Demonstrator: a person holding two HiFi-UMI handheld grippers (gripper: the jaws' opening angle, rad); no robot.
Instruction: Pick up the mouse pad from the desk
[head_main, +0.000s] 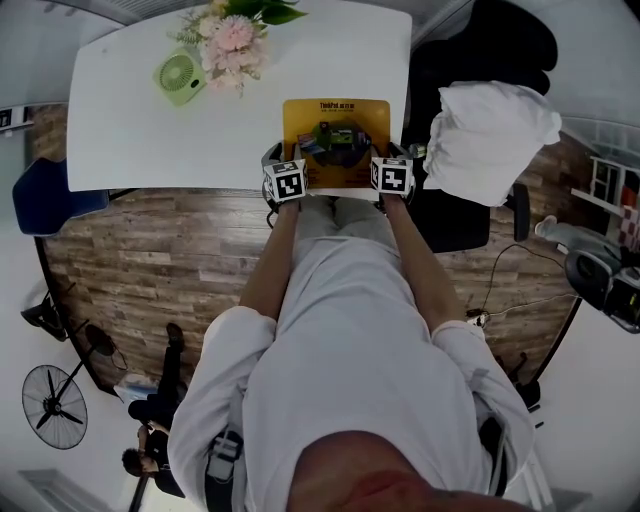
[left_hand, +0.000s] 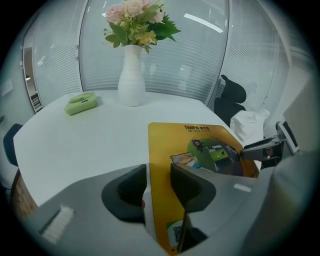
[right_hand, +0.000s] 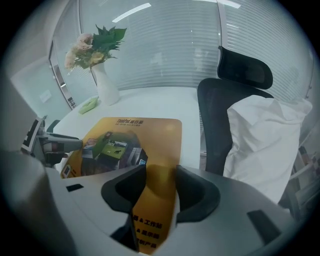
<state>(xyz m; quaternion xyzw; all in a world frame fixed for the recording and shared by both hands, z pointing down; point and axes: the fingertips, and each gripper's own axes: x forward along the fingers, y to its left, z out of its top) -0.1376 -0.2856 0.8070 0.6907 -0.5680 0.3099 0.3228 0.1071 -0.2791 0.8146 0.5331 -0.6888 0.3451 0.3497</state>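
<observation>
Yellow pad (head_main: 336, 118) lies flat at the near edge of the white desk (head_main: 150, 130), and we have a gripper at each near corner. The left gripper (left_hand: 159, 182) stands wide, the pad's left edge running up between its jaws with clear space on both sides. The right gripper (right_hand: 160, 187) is just as wide, straddling the right edge, with neither pad pressing.

We judge the grasp not yet made. The pad looks thin and limp, so a jaw that fails to get under the edge would close on nothing or only rumple it. If one side bites before the other, we would drag the pad askew. A shallow bite at the edge could also let the pad slip out and sag as we lift. We cannot tell whether the near edge overhangs the desk.

Farther off, the green fan (left_hand: 80, 103) and the vase (left_hand: 131, 75) stand well apart from the pad.
</observation>
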